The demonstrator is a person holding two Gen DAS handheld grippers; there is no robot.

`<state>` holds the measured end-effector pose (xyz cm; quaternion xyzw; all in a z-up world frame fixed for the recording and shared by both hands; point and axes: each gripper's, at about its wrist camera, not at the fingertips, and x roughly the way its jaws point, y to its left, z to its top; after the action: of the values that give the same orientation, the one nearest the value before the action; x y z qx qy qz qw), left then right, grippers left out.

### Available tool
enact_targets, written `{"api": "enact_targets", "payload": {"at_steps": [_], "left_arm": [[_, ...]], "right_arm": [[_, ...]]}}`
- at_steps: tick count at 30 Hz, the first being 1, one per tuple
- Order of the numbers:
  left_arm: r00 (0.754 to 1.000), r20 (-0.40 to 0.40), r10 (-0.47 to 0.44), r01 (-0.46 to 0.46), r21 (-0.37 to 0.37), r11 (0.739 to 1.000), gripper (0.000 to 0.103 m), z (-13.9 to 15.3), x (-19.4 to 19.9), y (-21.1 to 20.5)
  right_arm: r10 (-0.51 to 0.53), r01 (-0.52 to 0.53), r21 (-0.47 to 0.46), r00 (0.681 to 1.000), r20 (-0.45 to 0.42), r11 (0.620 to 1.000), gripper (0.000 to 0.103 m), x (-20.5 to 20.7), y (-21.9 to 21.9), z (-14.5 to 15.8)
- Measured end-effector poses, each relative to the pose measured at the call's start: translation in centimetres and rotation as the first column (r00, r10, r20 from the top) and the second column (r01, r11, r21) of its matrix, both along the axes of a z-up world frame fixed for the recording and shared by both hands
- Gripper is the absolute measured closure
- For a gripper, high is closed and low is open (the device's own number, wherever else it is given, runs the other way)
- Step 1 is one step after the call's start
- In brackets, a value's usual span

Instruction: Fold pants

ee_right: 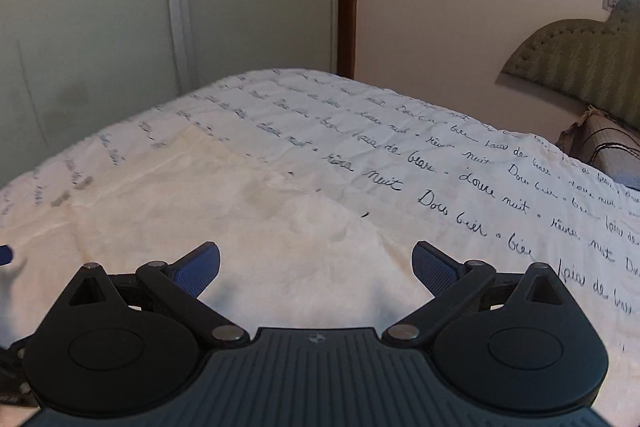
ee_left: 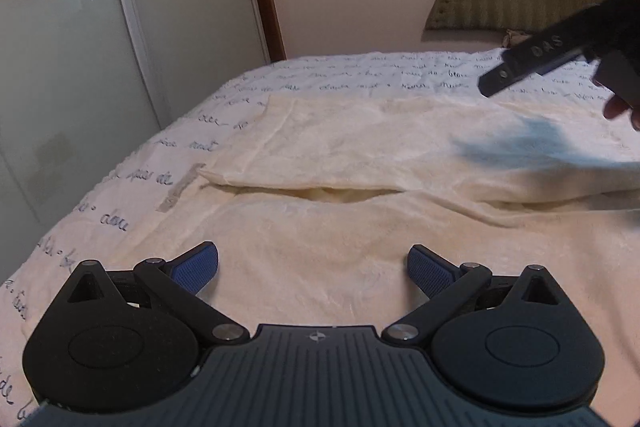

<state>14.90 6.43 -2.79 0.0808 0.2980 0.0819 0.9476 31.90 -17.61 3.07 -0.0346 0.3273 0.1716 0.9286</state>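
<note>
Left wrist view: left tool (ee_left: 313, 269) spread wide, holding nothing, above the cream pants (ee_left: 360, 163) lying mid-bed (ee_left: 100, 195). Right wrist view: right tool (ee_right: 316, 269) wide too, the pants (ee_right: 224, 211) beneath; bedspread (ee_right: 500, 187) script reads "nuit".

Cream pants (ee_left: 360, 155) lie on the script-printed bed (ee_right: 440, 155).

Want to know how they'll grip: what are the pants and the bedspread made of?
Pants: cream, matte, fuzzy nap, probably fleece or plush, soft thick folds. Bedspread: white, puckered woven cloth printed with script, likely quilted cotton; can't confirm fibre.
</note>
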Motion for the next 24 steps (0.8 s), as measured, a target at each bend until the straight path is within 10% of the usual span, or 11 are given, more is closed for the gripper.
{"api": "enact_targets", "payload": {"at_steps": [10,14,16,18,24], "left_arm": [[0.999,-0.033,-0.025,0.023,-0.05,0.999,0.0,-1.4,0.4,0.3],[0.999,-0.035,-0.024,0.022,-0.054,0.998,0.0,-1.4,0.5,0.4],[0.999,-0.035,-0.023,0.021,-0.056,0.998,0.0,-1.2,0.5,0.4],[0.999,-0.039,-0.016,0.013,-0.069,0.998,0.0,-0.9,0.5,0.7],[0.999,-0.033,0.035,-0.04,-0.167,0.985,0.0,0.7,0.8,3.0]], "right_arm": [[0.089,-0.104,-0.051,0.965,-0.249,0.993,0.0,11.4,0.8,-6.1],[0.154,-0.154,0.017,0.965,-0.214,0.988,0.0,11.1,-0.7,-7.0],[0.172,-0.172,0.014,0.966,-0.195,0.985,0.01,10.5,-0.6,-6.7],[0.189,-0.19,0.01,0.972,-0.137,0.982,0.084,9.8,-0.2,-5.8],[0.257,-0.241,-0.277,0.966,0.022,0.93,0.091,4.7,3.5,-3.8]]}}
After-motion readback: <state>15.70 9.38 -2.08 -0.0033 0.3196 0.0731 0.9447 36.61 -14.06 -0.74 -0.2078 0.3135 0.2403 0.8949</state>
